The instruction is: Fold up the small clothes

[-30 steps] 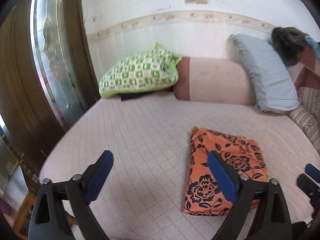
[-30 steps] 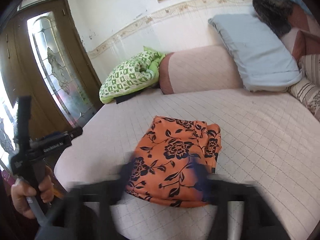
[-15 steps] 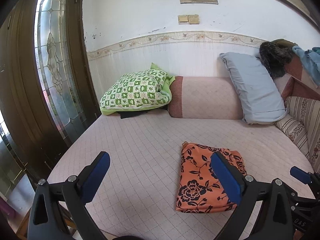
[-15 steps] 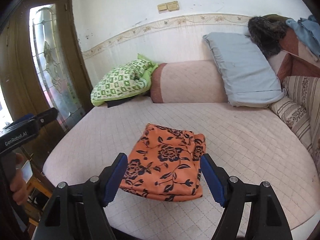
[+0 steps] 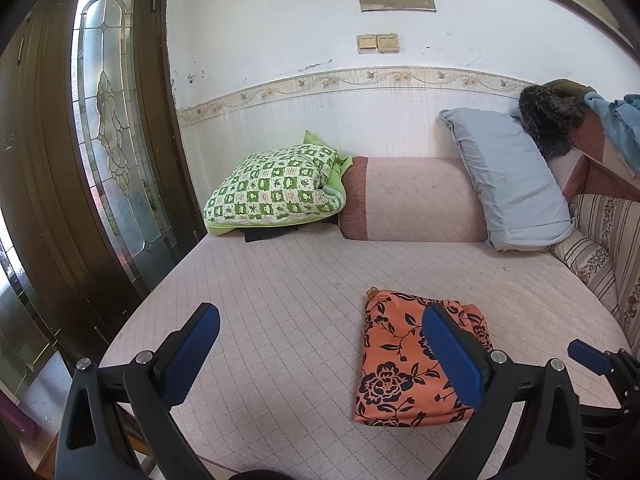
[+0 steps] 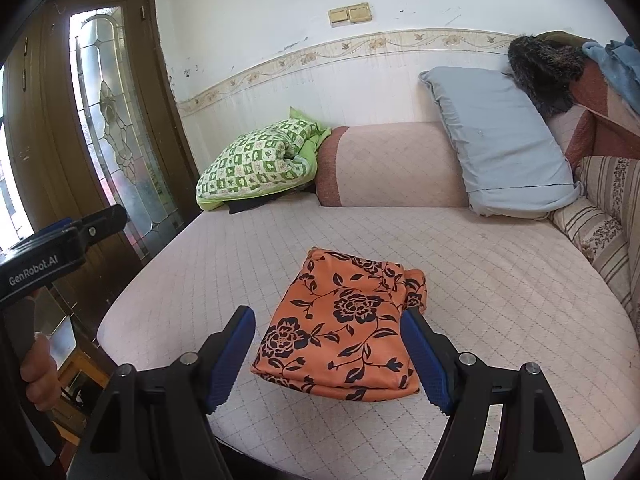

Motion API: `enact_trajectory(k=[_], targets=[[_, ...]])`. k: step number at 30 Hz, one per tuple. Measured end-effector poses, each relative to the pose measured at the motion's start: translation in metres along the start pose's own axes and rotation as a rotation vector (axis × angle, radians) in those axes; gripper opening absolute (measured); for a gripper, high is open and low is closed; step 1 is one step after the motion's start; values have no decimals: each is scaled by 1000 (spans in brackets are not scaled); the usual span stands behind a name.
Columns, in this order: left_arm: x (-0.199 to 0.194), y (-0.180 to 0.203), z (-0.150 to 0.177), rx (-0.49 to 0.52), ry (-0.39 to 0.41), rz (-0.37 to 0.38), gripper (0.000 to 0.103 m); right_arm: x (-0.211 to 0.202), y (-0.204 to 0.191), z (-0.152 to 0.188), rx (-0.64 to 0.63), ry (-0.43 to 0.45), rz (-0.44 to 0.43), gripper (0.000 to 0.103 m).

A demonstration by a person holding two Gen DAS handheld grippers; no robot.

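Item: orange floral garment [image 6: 340,328], folded, flat on the pink quilted bed [image 6: 500,272], near its front edge. We hold the left gripper [image 5: 320,344] and right gripper [image 6: 328,350] above the bed, fingers [image 6: 234,356] spread wide on both, gripping nothing. Backdrop: green checked pillow [image 5: 276,192], grey pillow [image 5: 508,176].
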State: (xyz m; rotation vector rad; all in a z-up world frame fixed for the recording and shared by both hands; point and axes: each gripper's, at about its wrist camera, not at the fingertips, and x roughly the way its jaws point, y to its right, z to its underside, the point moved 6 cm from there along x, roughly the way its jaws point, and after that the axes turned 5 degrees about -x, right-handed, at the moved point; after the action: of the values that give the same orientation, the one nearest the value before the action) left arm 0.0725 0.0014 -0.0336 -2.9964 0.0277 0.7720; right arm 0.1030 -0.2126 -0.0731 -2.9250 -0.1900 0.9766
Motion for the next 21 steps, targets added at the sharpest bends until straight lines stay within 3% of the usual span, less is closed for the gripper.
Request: enact_trajectory(k=[21], targets=[[2, -6, 0, -20, -7, 30, 101, 20, -22, 0, -39, -29, -28, 78]])
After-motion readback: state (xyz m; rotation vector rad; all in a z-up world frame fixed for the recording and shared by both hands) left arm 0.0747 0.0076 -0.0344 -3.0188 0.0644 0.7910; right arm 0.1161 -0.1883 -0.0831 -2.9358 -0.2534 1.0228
